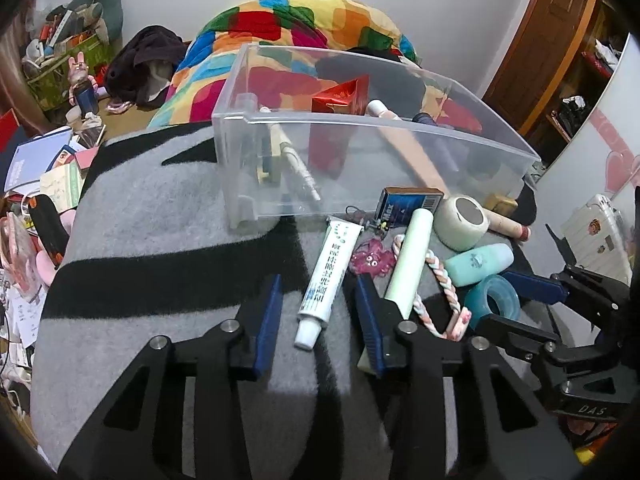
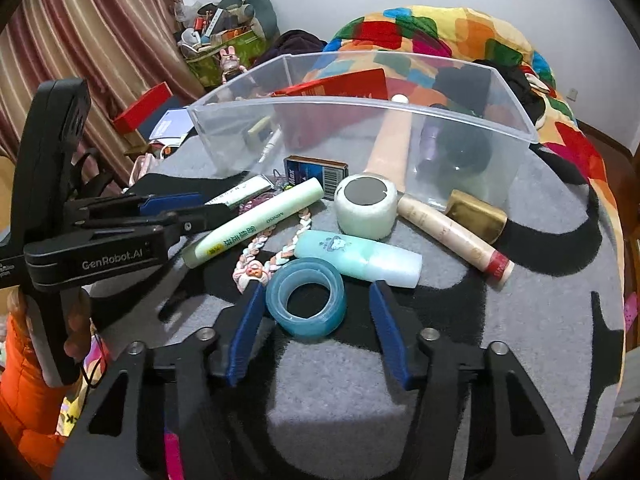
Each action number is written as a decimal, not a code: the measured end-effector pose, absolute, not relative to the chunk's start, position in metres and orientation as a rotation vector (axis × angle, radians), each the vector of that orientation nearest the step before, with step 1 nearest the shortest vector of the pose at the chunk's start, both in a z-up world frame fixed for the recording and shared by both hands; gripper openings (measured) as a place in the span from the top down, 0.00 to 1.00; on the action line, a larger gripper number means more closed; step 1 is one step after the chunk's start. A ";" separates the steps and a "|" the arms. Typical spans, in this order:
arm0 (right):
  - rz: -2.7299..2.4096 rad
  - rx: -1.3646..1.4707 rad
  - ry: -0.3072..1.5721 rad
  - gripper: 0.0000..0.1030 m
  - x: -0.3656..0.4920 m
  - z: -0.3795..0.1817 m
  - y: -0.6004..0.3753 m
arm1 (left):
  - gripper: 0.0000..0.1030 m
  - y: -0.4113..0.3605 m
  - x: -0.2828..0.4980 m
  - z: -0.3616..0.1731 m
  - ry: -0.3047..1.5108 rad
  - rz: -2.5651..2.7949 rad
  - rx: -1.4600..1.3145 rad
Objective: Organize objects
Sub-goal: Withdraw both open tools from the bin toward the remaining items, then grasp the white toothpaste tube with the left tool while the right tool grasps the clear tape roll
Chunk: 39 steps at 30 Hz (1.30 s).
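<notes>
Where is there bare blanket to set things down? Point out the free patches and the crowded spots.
Free: the grey blanket left of the clear bin and the toothpaste tube; also the stretch right of the beige tube, toward the blanket's edge. Crowded: the strip in front of the bin, from the toothpaste tube past the blue tape ring to the white tape roll.

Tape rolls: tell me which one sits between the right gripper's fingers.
The translucent blue tape roll, lying flat between the right gripper fingers. The white tape roll sits farther off, near the clear bin.
</notes>
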State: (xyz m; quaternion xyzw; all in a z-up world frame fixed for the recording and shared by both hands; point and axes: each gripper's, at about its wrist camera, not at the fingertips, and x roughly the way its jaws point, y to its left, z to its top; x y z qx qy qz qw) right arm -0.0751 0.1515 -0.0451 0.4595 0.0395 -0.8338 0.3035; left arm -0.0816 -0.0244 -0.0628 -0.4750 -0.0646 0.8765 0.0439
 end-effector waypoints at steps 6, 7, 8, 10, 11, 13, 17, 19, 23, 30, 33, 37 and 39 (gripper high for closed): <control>-2.213 1.197 0.117 0.65 -0.070 -0.043 0.150 | 0.84 -0.025 -0.072 -0.064 -0.170 2.717 -1.417; -2.216 1.193 0.123 0.65 -0.068 -0.043 0.149 | 0.86 -0.025 -0.070 -0.064 -0.166 2.721 -1.416; -2.218 1.191 0.124 0.65 -0.068 -0.042 0.149 | 0.86 -0.026 -0.066 -0.064 -0.172 2.720 -1.412; -2.220 1.189 0.125 0.65 -0.067 -0.041 0.150 | 0.86 -0.029 -0.060 -0.063 -0.187 2.725 -1.409; -2.221 1.186 0.126 0.65 -0.066 -0.040 0.151 | 0.86 -0.030 -0.058 -0.063 -0.191 2.725 -1.407; -2.230 1.176 0.124 0.65 -0.064 -0.037 0.154 | 0.86 -0.032 -0.054 -0.062 -0.212 2.728 -1.404; -2.252 1.160 0.105 0.65 -0.062 -0.029 0.161 | 0.86 -0.037 -0.047 -0.060 -0.310 2.696 -1.400; -2.266 1.154 0.085 0.65 -0.062 -0.025 0.166 | 0.86 -0.037 -0.043 -0.059 -0.344 2.692 -1.394; -2.285 1.138 0.052 0.65 -0.063 -0.017 0.173 | 0.86 -0.033 -0.034 -0.049 -0.367 2.712 -1.353; -2.345 1.065 0.009 0.65 -0.066 0.009 0.184 | 0.86 -0.027 -0.027 -0.017 -0.327 2.780 -1.241; -2.369 1.028 -0.005 0.65 -0.069 0.021 0.188 | 0.86 -0.023 -0.027 -0.003 -0.304 2.808 -1.184; -2.404 0.979 -0.032 0.65 -0.078 0.036 0.191 | 0.86 -0.019 -0.033 0.014 -0.271 2.828 -1.117; -2.411 0.966 -0.048 0.65 -0.084 0.040 0.191 | 0.86 -0.018 -0.039 0.021 -0.260 2.832 -1.093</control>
